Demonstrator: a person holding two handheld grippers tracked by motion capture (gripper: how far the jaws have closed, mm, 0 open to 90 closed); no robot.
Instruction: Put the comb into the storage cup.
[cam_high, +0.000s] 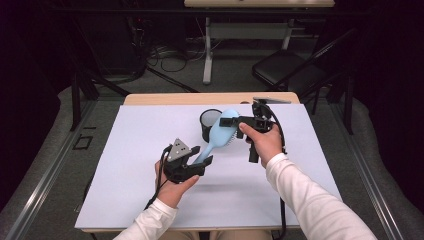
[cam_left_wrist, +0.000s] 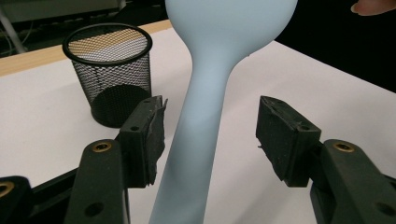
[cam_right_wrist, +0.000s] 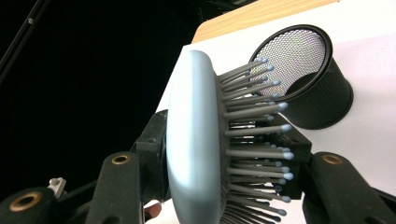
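From above, a white table (cam_high: 150, 200) holds a black mesh pen cup (cam_high: 209, 122) standing upright just behind a light blue hairbrush (cam_high: 220, 135). The brush is held above the table, its long axis slanting from the left gripper (cam_high: 200, 162) up to the right gripper (cam_high: 231, 122).

Left gripper view: the handle (cam_left_wrist: 198, 135) runs between jaws that stand apart, one pad (cam_left_wrist: 152, 135) touching it.

Right gripper view: jaws clamp the brush head (cam_right_wrist: 196, 140), bristles (cam_right_wrist: 252, 135) facing the cup (cam_right_wrist: 317, 88).
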